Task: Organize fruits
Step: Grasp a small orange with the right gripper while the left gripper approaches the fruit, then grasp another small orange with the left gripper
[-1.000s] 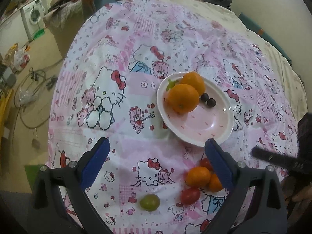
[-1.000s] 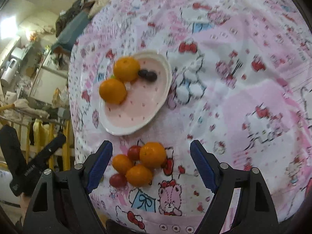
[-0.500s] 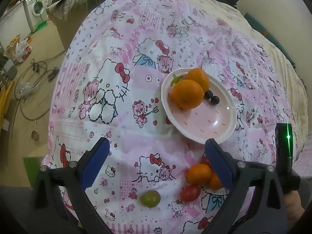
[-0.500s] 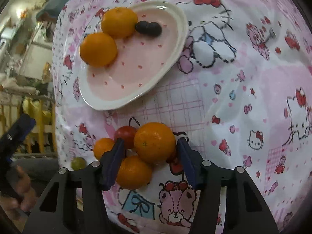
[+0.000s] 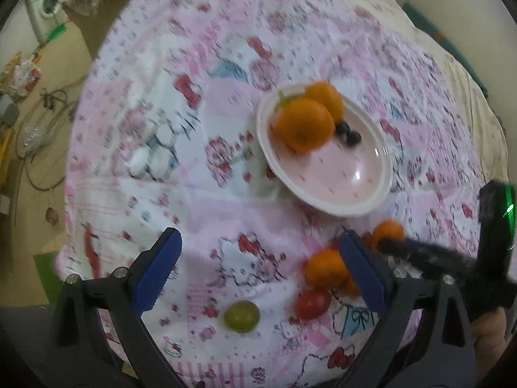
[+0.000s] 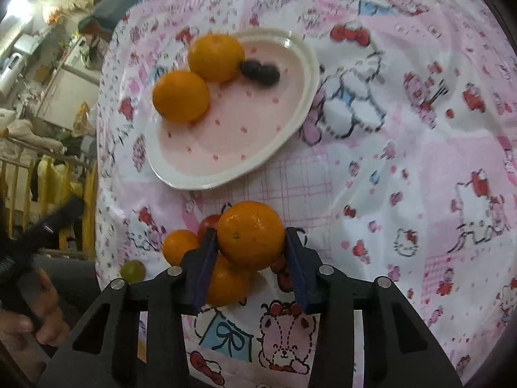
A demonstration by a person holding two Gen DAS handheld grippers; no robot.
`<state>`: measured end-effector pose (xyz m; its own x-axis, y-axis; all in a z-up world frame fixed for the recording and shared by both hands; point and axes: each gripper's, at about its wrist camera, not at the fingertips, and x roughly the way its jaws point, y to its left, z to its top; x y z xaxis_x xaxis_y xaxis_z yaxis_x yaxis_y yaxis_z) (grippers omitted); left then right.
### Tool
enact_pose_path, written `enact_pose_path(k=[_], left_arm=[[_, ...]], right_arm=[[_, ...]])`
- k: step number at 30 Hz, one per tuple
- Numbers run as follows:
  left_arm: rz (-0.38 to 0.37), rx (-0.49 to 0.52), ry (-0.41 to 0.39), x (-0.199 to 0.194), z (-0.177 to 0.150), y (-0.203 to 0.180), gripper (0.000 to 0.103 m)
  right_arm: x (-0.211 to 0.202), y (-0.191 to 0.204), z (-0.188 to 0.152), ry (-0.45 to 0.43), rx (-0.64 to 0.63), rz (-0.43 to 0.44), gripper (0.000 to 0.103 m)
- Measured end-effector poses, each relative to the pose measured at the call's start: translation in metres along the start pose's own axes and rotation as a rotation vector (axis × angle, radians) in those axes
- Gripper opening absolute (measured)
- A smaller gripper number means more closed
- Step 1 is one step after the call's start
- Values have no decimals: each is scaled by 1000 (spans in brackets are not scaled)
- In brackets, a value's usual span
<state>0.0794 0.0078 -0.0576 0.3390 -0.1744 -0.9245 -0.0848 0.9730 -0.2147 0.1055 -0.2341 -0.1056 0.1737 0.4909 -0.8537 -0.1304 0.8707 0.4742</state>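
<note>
Right gripper (image 6: 250, 242): its blue-padded fingers (image 6: 203, 270) are clamped on either side of a large orange (image 6: 250, 235), one pad against each flank. The orange sits at the top of a small cluster of loose fruit on the bed (image 6: 420, 161), which is covered by a pink cartoon-print sheet. Touching or just beside it lie two smaller oranges (image 6: 179, 246), a red cherry tomato (image 6: 210, 223) behind the left finger, and, a little apart toward the bed's edge, a green grape (image 6: 132, 270).

Beyond the cluster, well in from the bed's edge, stands a pink-and-white plate (image 6: 290, 119) holding two oranges (image 6: 181, 95) touching each other and two dark grapes (image 6: 260, 71) just beside them.

Left gripper (image 5: 260, 265): fingers (image 5: 156, 271) wide apart and holding nothing, poised over the sheet near the bed's edge; the green grape lies between them in this view, the tomato just inside the right finger.
</note>
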Motion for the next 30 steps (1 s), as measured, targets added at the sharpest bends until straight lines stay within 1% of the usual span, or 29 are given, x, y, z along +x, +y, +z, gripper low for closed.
enact_pose_path(k=[4, 5, 6, 8, 12, 15, 16, 17, 20, 21, 25, 26, 30], left_arm=[[-55, 26, 71, 14, -7, -13, 96], [-65, 32, 88, 17, -9, -17, 93], [-73, 35, 100, 20, -10, -21, 87], [-86, 48, 136, 28, -12, -29, 82], [-74, 78, 185, 44, -15, -44, 73], [-62, 98, 216, 55, -17, -53, 69], [-61, 103, 231, 60, -18, -57, 66], [-63, 106, 243, 63, -19, -59, 61], [-79, 91, 250, 67, -18, -61, 59], [-88, 87, 257, 68, -17, -61, 54], [-128, 50, 281, 73, -17, -59, 43], [-123, 56, 279, 72, -17, -59, 38], [-114, 90, 270, 70, -18, -62, 37]], right_arm=[[-21, -7, 1, -65, 33, 30, 43], [-25, -10, 1, -77, 41, 36, 43], [-29, -12, 1, -88, 51, 42, 43], [-35, -15, 3, -105, 69, 49, 43], [-43, -21, 3, -121, 90, 59, 43], [-47, -23, 3, -131, 97, 64, 43], [-48, -24, 2, -132, 99, 66, 43], [-49, -26, 2, -136, 104, 67, 43], [-52, -29, 2, -143, 114, 69, 43], [-53, -30, 2, -144, 116, 71, 43], [-54, -31, 2, -147, 119, 76, 43], [-54, -30, 2, -147, 119, 76, 43], [-54, -27, 2, -149, 107, 78, 43]])
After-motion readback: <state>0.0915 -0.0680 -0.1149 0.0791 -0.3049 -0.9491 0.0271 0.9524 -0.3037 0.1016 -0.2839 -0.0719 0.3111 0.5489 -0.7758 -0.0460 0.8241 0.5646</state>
